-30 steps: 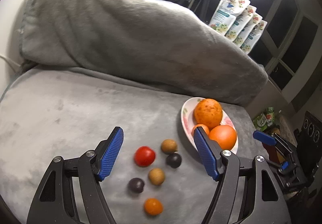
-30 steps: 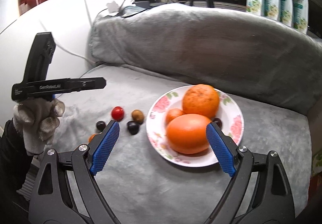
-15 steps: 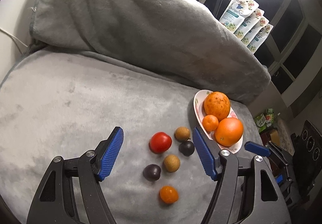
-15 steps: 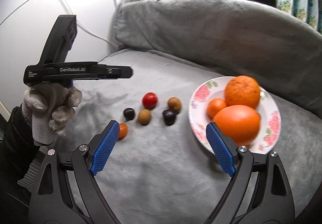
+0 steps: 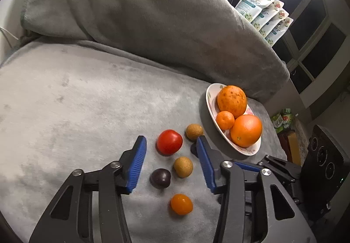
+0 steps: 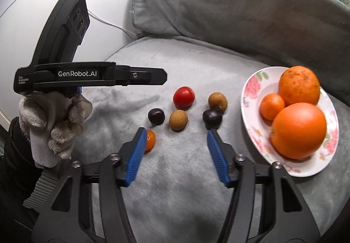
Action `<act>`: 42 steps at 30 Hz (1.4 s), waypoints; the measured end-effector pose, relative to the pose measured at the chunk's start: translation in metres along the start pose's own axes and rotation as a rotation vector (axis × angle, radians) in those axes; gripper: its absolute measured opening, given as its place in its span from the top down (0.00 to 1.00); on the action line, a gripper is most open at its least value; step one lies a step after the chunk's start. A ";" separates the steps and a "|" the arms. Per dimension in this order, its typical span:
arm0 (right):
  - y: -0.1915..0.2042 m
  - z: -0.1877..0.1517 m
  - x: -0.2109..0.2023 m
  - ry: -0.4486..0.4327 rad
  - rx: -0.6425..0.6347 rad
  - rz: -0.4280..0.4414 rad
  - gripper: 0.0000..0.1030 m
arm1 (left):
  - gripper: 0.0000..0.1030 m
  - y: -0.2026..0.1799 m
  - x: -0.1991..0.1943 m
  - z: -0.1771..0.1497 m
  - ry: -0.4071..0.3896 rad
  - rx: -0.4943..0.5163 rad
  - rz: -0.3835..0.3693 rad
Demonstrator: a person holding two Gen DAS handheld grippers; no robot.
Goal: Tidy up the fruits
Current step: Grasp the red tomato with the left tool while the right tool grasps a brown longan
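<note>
Several small loose fruits lie on the grey blanket (image 5: pixel 76 101): a red tomato (image 5: pixel 169 142), two brown fruits (image 5: pixel 194 132) (image 5: pixel 183 167), a dark plum (image 5: pixel 160 178) and a small orange one (image 5: pixel 181 204). Another dark plum (image 6: pixel 212 118) is half hidden behind a finger in the left wrist view. The floral plate (image 5: pixel 211 98) holds two big oranges (image 5: pixel 231 101) (image 5: pixel 246 130) and a tangerine (image 5: pixel 224 120). My left gripper (image 5: pixel 171 144) hovers over the tomato, jaws closing, pads touching nothing. My right gripper (image 6: pixel 176 133) hangs just short of a brown fruit (image 6: pixel 178 119), jaws closing, empty.
A thick grey cushion (image 5: pixel 153 13) rises behind the seat. Printed pouches (image 5: pixel 262 11) stand on a ledge at the back right under a bright lamp. A black device (image 5: pixel 323 166) sits at the right edge. A gloved hand (image 6: pixel 54 120) holds the left gripper.
Both grippers' jaws have narrowed. The right gripper has swung left from the plate to the loose fruits and sunk. The left gripper has come down closer to the tomato.
</note>
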State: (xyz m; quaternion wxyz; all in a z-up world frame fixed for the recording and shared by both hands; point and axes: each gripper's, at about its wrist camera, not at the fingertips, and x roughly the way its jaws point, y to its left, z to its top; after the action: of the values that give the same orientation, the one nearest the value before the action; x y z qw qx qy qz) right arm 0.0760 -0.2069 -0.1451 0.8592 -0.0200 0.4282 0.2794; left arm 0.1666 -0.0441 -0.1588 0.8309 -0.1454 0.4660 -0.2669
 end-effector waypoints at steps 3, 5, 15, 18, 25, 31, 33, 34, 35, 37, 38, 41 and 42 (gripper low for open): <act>0.002 0.001 0.009 0.018 0.002 -0.003 0.50 | 0.60 0.001 0.004 0.000 0.016 0.001 -0.010; 0.002 0.002 0.015 0.027 0.005 -0.002 0.52 | 0.60 0.002 0.008 0.000 0.027 -0.002 -0.016; 0.002 0.009 0.038 0.049 0.020 0.006 0.57 | 0.61 0.004 0.025 0.003 0.073 -0.013 -0.028; 0.003 0.013 0.044 0.053 0.023 0.006 0.59 | 0.63 0.005 0.030 0.004 0.084 -0.022 -0.039; 0.003 0.018 0.054 0.066 0.042 -0.009 0.61 | 0.64 0.010 0.040 0.003 0.103 -0.055 -0.059; -0.002 0.019 0.062 0.070 0.058 -0.009 0.65 | 0.72 0.015 0.043 0.003 0.116 -0.074 -0.062; -0.003 0.019 0.065 0.074 0.060 -0.009 0.66 | 0.72 0.016 0.044 0.002 0.115 -0.078 -0.064; -0.004 0.019 0.067 0.078 0.060 -0.010 0.67 | 0.72 0.017 0.043 0.002 0.116 -0.083 -0.066; -0.003 0.019 0.068 0.079 0.059 -0.011 0.68 | 0.72 0.018 0.043 0.002 0.115 -0.086 -0.067; -0.003 0.018 0.070 0.083 0.059 -0.015 0.71 | 0.72 0.018 0.043 0.003 0.113 -0.089 -0.070; -0.004 0.019 0.071 0.082 0.060 -0.013 0.72 | 0.72 0.018 0.043 0.002 0.112 -0.088 -0.070; -0.003 0.018 0.072 0.078 0.059 -0.007 0.74 | 0.72 0.019 0.043 0.002 0.107 -0.094 -0.070; -0.004 0.018 0.071 0.073 0.057 -0.003 0.74 | 0.72 0.019 0.043 0.002 0.106 -0.095 -0.070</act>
State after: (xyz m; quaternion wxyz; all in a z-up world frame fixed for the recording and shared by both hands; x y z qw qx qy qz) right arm 0.1251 -0.1719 -0.1877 0.8435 -0.0065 0.4672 0.2651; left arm 0.1926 -0.0536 -0.1966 0.7875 -0.1867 0.5161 -0.2806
